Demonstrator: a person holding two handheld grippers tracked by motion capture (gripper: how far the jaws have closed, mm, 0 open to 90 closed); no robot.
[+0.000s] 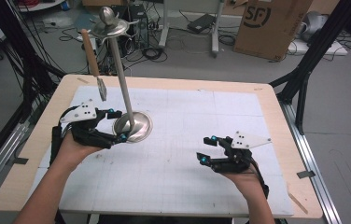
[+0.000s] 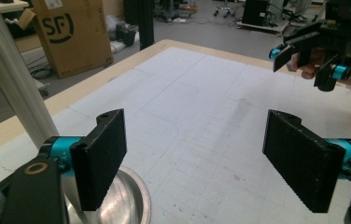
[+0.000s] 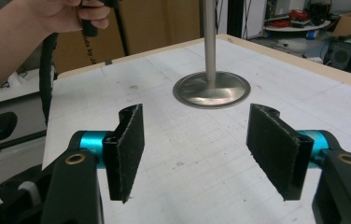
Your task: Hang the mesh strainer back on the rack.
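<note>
Two grippers are out over the bench, and both stand wide open with nothing between their jaws. Our left gripper [image 1: 116, 125] sits beside the round base of the metal stand [image 1: 133, 126], which rests toward the left edge of the white mat [image 1: 201, 116]; one jaw is just next to the base rim. Our right gripper [image 1: 207, 149] waits well apart, nearer the right edge. A wooden-handled utensil [image 1: 93, 63] hangs from the hook plate at the stand's top. We judge the stand stiff, smooth and top-heavy, so its polished pole [image 3: 209, 39] may slip in the pads; taking hold low on the pole, just above the base, should keep it from tipping.
</note>
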